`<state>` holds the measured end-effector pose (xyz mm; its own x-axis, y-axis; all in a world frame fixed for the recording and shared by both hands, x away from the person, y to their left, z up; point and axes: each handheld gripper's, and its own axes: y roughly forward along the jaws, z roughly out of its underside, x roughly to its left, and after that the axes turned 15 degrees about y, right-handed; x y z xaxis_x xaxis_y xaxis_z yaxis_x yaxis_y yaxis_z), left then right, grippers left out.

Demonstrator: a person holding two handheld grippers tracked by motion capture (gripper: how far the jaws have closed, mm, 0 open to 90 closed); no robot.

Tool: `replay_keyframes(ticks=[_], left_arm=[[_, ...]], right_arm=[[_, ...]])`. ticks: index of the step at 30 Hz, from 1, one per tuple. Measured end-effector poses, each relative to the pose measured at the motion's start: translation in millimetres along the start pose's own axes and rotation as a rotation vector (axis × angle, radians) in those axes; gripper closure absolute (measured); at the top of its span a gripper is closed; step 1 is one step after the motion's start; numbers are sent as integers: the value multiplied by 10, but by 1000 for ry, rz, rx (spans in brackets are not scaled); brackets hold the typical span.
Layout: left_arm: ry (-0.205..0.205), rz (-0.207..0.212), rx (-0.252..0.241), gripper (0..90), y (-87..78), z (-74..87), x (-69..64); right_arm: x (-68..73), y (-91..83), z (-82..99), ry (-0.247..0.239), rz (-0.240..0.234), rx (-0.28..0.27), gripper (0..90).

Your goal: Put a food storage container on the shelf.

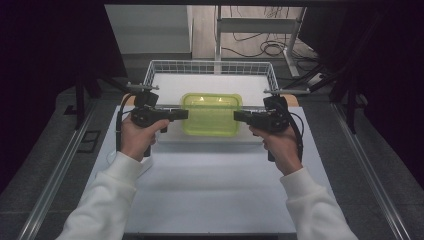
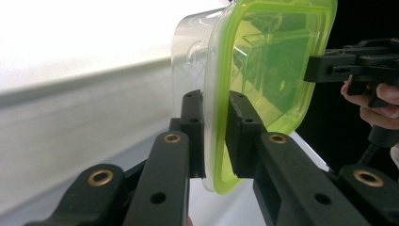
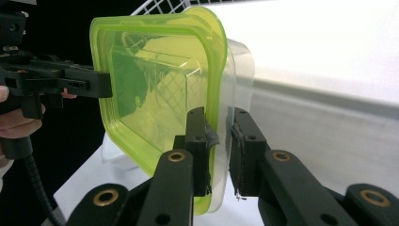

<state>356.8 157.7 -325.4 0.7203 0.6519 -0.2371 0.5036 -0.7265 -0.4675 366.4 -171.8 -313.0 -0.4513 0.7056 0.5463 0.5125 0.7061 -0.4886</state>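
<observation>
Worktop [image 1: 210, 185], white surface, near half bare.

Wire basket [image 1: 210, 67] — white mesh, sits at the far edge of the worktop, centred. A flat white sheet lines its floor; no loose items seen inside.

Food container [image 1: 211, 114] — clear plastic tub with a translucent green lid, lid on. It sits just in front of the basket's near wall, in the far half of the worktop, midway between the left and right edges, held between the two grippers. Through the lid the inside looks empty: nothing but the tub's own moulded floor and the basket mesh behind it. Whether its base touches the worktop cannot be told.

Left gripper [image 1: 181, 114] — comes in from the left edge side, jaws closed on the container's left rim. In the left gripper view the two pads clamp the lid edge and tub lip between them [image 2: 214, 136].

Right gripper [image 1: 239, 116] — mirror position on the right, jaws gripping the container's right rim; its own view shows the pads pinching lid edge and clear wall [image 3: 219, 146].
</observation>
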Motion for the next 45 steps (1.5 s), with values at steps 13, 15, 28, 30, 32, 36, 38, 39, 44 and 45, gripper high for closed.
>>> replay_keyframes(ticks=[13,15,28,30,32,36,38,39,44,45], left_arm=[[-36,26,-11,790,95,-301,302],[-30,21,-8,791,118,-353,329],[-54,35,28,792,318,-579,620],[-64,38,31,791,338,-584,643],[-80,39,40,791,378,-604,690],[-112,40,63,793,478,-635,800],[-161,48,49,793,564,-632,876],[-161,48,49,793,564,-632,876],[-228,53,53,792,639,-692,981],[-246,57,57,792,653,-705,1007]], right_arm=[[-40,144,-427,-13,4,-6,784],[-46,157,-483,-9,7,-10,784],[-208,323,-823,37,13,25,785],[-232,351,-864,45,14,30,786],[-249,370,-882,56,13,35,786],[-380,499,-965,113,19,63,786],[-438,554,-990,139,30,77,785],[-438,554,-990,139,30,77,785],[-564,640,-1067,218,12,80,783],[-584,655,-1082,232,9,81,780]])
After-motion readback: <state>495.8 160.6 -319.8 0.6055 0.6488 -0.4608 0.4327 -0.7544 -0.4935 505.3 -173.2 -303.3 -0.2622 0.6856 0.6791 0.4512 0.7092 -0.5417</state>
